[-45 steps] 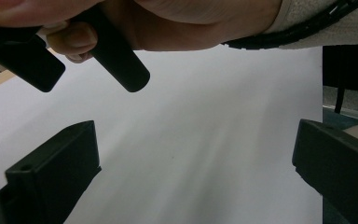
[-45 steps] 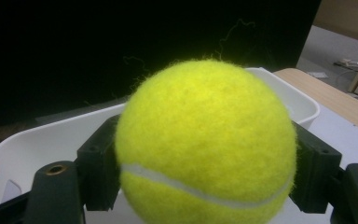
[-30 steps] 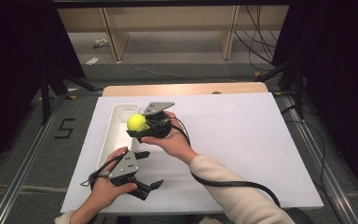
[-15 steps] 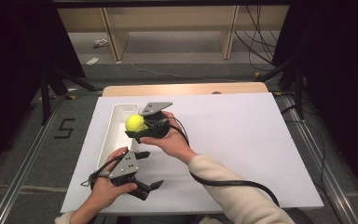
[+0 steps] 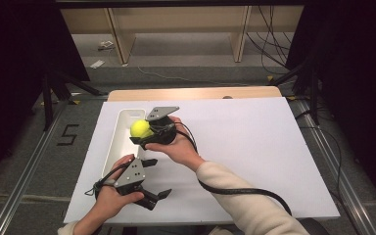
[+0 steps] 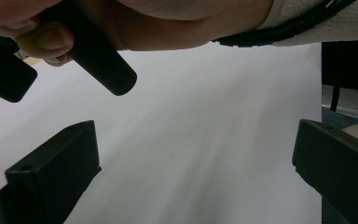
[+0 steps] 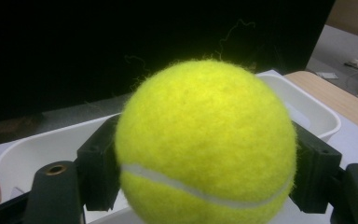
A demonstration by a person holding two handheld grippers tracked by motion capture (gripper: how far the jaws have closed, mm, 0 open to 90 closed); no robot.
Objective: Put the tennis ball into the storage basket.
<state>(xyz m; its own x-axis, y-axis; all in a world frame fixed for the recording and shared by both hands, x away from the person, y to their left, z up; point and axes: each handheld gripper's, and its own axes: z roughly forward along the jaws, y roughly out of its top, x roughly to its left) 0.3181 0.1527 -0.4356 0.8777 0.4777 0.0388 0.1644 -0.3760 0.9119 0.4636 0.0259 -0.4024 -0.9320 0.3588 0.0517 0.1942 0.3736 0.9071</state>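
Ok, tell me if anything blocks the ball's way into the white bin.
Nothing visible does. The right gripper holds the ball over the bin, and the bare bin floor lies below it. The left gripper sits open on the table, well aside.

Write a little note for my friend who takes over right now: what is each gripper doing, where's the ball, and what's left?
Right gripper: shut on the fuzzy yellow tennis ball, held over the long white plastic tray.
Left gripper: open, holding nothing, low over the white table sheet near the tray's front end.
Done: ball picked up and brought over the tray.
Left, probably: lower the ball into the tray, open the fingers, pull the hand back.
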